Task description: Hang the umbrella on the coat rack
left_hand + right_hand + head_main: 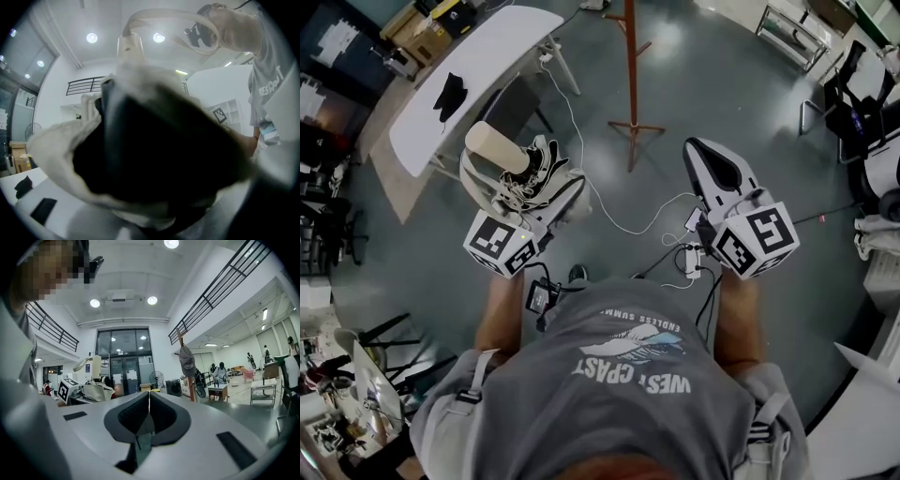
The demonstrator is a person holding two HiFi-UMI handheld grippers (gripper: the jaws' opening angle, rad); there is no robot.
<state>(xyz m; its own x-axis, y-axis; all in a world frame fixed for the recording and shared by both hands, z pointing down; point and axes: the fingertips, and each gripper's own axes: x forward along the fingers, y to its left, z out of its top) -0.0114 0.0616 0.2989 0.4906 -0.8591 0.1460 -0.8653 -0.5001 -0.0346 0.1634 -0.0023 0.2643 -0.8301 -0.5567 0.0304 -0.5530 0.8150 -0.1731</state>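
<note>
We hold the folded umbrella (525, 173) in the left gripper (539, 197), whose jaws clamp the bunched fabric, not the firm handle (497, 147), which sticks out towards the white table (469, 84). The right gripper (698, 148) is closed with nothing in it. Our main worry is that soft cloth gives a poor hold: the bundle could slide or sag in the jaws as we carry it to the coat rack (631, 66), which stands well apart from us across the floor. The strap (173, 21) looks like the part to hook on, and it flops loosely above the handle, so it could miss a peg or catch only half on it. A hard nudge might also rock the slim rack on its feet, and the loose cables (619, 220) on the floor lie between us and it, a tripping risk. In the left gripper view the umbrella fills nearly everything, so we cannot see the jaws or where exactly they bite. The head view cuts off the top of the rack. Only the right gripper view shows its upper part, small and far away, with a cap (186, 359) on one peg, and we cannot tell which pegs are free.
</note>
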